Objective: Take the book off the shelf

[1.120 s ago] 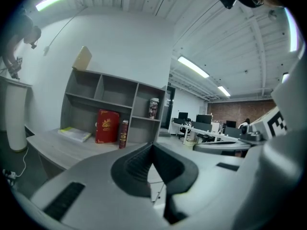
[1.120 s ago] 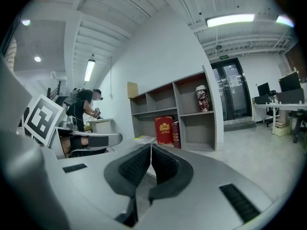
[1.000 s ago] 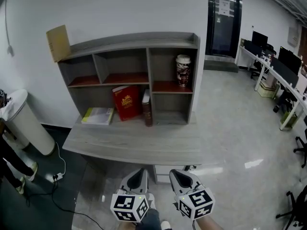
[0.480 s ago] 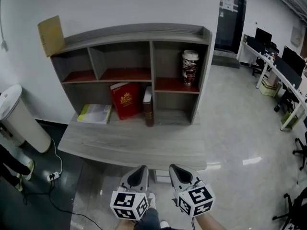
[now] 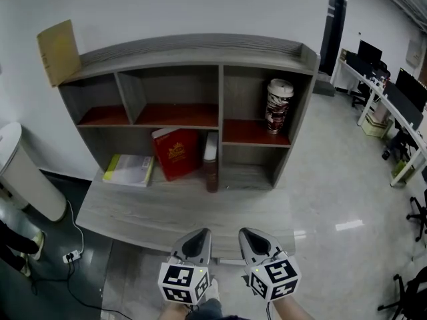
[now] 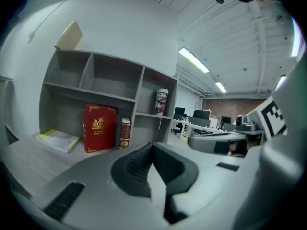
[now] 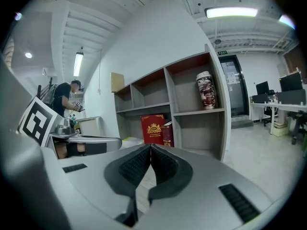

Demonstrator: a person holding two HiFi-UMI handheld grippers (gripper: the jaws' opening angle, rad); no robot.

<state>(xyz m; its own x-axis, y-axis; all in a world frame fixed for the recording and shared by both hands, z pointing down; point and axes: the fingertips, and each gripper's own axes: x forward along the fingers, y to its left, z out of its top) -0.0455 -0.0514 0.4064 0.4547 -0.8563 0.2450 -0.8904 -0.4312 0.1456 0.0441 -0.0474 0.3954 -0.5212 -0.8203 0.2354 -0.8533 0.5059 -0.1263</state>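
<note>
while left gripper (image 5: 199, 234) and right gripper (image 5: 247, 233) sit closed, red book (image 5: 177, 153) stands shelved.

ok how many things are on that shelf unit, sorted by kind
books: 3 (red book, dark book, yellow-green book lying flat)
cups: 1 (patterned cup)
cardboard: 1 (cardboard piece on top)
total: 5

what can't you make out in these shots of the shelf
Red book: gold cover lettering too small to read in any view.
Dark book: only spine and top show, head view; covers face sideways.
Cup: print too small, head view.
White cylinder: cut off by the head view's left edge.
</note>
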